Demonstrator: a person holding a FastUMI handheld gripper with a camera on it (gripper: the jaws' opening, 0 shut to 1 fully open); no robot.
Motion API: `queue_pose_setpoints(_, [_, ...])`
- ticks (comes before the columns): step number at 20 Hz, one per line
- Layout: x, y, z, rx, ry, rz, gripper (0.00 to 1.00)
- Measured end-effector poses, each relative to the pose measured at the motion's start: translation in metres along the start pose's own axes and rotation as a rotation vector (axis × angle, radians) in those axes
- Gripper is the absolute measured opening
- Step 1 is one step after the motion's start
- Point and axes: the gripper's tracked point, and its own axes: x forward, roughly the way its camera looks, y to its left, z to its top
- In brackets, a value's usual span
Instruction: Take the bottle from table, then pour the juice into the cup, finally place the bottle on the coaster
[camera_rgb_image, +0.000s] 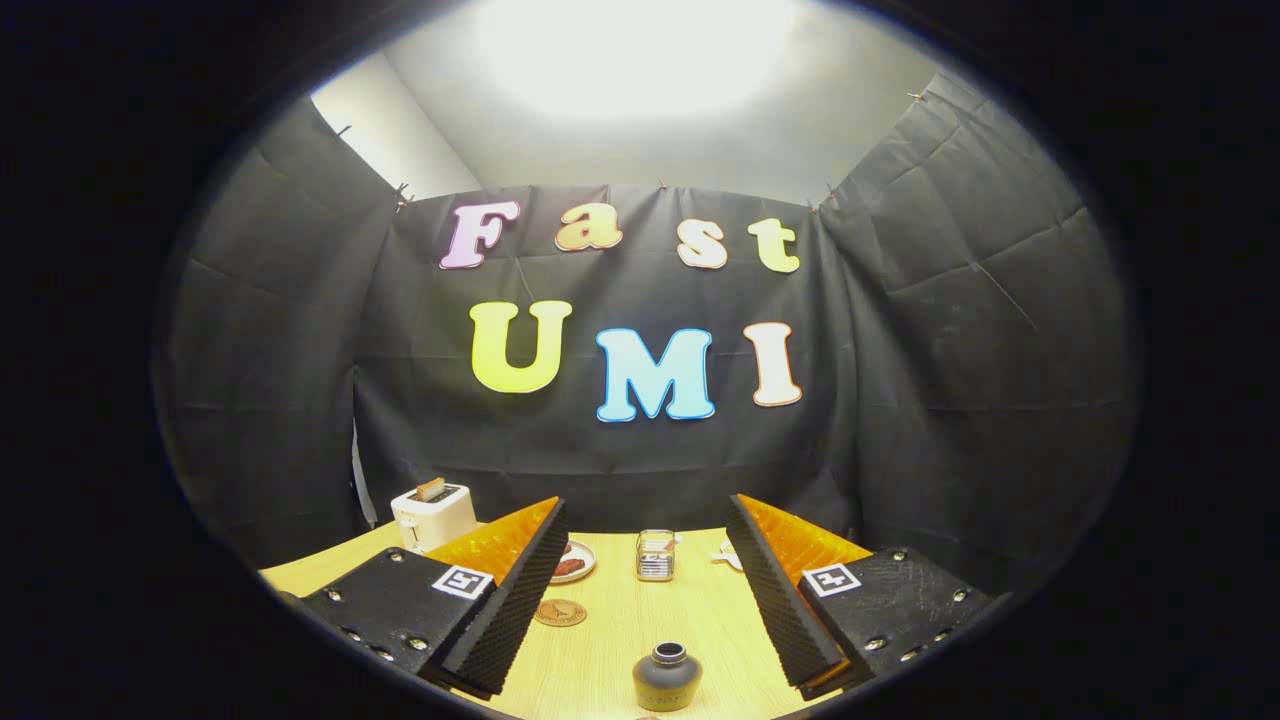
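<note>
The gripper (645, 590) hung above the wooden surface (620, 620) with its fingers (510, 600) spread wide apart and clamped on nothing, so the bottle had not yet been taken. The bottle (667, 678), a small dark one with a short neck and open mouth, stood upright on the surface between the fingers and close in, touching neither of them. Beyond it, near the far side of the surface, stood the cup (655, 555), a clear glass with something inside that was too small to make out. The round brown coaster (560, 612) lay flat just beside the left finger's inner face, well short of the cup. A plate (574, 562) carrying something reddish sat beyond the coaster, and a white toaster (433, 515) with a slice standing in it stood at the far left corner. Several things could have gone wrong from there. The bottle sat low and nearer the right finger than the left, so closing without first centring could have nudged it sideways and tipped it; with the mouth apparently uncapped, a tip would probably have spilled juice over the surface. A grip taken too high on the narrow neck might have let it swing during the pour. The cup looked narrow, so a hasty tilt could have missed it.
</note>
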Motion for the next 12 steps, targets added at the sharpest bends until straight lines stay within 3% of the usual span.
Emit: queue_pose_setpoints(12, [-0.0014,0.0051,-0.0045,-0.005,-0.019,0.040,0.97])
